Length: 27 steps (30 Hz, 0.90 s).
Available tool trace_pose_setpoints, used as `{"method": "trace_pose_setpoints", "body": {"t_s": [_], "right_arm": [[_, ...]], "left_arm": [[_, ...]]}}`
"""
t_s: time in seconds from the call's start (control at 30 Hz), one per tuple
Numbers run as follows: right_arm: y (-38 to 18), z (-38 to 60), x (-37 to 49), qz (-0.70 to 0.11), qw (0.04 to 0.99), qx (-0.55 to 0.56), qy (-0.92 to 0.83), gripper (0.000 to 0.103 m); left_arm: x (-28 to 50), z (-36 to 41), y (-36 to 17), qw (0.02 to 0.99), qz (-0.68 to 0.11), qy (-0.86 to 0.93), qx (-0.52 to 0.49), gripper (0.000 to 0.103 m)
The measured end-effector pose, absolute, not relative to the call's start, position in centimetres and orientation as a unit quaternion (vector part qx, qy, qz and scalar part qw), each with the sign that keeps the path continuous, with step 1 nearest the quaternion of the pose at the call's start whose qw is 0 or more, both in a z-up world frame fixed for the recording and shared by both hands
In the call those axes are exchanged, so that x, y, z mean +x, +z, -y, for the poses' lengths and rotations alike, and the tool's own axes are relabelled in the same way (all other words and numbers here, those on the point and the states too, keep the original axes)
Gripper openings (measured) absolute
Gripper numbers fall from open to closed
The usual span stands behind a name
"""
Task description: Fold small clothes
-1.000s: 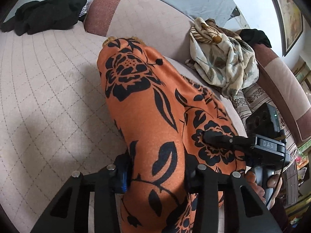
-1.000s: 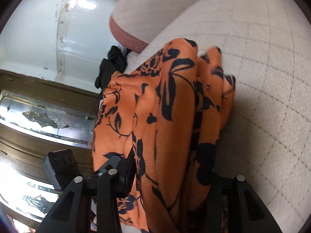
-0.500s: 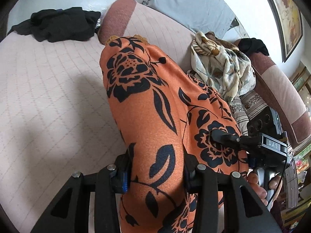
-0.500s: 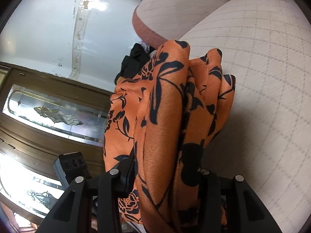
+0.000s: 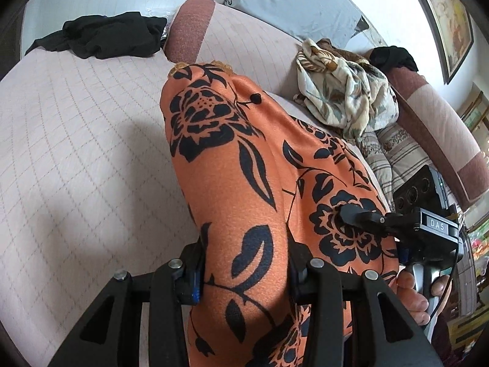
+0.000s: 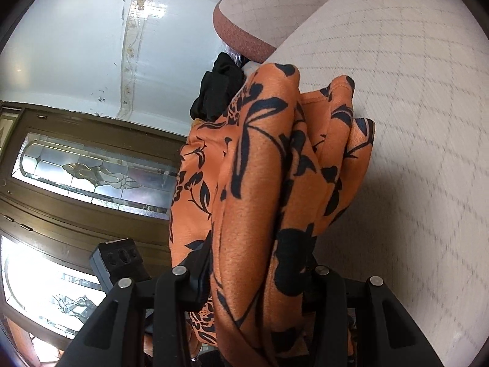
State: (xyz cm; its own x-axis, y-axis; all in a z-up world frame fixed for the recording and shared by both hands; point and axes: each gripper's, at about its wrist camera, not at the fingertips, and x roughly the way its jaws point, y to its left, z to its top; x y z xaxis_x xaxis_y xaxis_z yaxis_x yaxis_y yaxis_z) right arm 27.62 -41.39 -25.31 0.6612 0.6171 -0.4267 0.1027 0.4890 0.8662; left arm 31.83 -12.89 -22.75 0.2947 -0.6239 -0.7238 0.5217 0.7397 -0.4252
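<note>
An orange garment with black flowers [image 5: 232,165] hangs bunched above the quilted pale sofa seat [image 5: 76,140]. My left gripper [image 5: 244,263] is shut on a thick fold of it at the bottom of the left wrist view. In that same view the right gripper [image 5: 345,214] reaches in from the right, a hand [image 5: 412,293] on its handle, and pinches the cloth too. In the right wrist view the orange garment [image 6: 269,189] fills the middle, and my right gripper [image 6: 259,269] is shut on its gathered folds.
A black garment [image 5: 104,35] lies at the seat's far end by the reddish armrest [image 5: 189,27]. A pale leaf-print cloth [image 5: 342,98] is piled against the backrest, with a grey cushion [image 5: 293,3] above. A dark wooden door with glass panes [image 6: 76,171] stands left in the right wrist view.
Both grippers have carried the orange garment across and slightly up over the seat. The black garment and armrest have shifted right in the left wrist view. Both grips are unchanged.
</note>
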Motion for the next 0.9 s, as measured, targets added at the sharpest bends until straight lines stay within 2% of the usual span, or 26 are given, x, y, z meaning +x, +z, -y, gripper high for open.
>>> {"method": "trace_pose_setpoints", "body": {"t_s": [0.3,0.9], "right_arm": [[-26.3,39.7,27.0,-0.397,0.771,0.467,0.176,0.044],[-27.7,38.3,30.3,-0.426,0.766,0.454,0.157,0.044]], "left_arm": [[29.3,11.2,-23.6,0.820,-0.473,-0.320,-0.029,0.042],[29.5,11.5,-24.1,0.827,-0.485,-0.285,0.005,0.043]]}}
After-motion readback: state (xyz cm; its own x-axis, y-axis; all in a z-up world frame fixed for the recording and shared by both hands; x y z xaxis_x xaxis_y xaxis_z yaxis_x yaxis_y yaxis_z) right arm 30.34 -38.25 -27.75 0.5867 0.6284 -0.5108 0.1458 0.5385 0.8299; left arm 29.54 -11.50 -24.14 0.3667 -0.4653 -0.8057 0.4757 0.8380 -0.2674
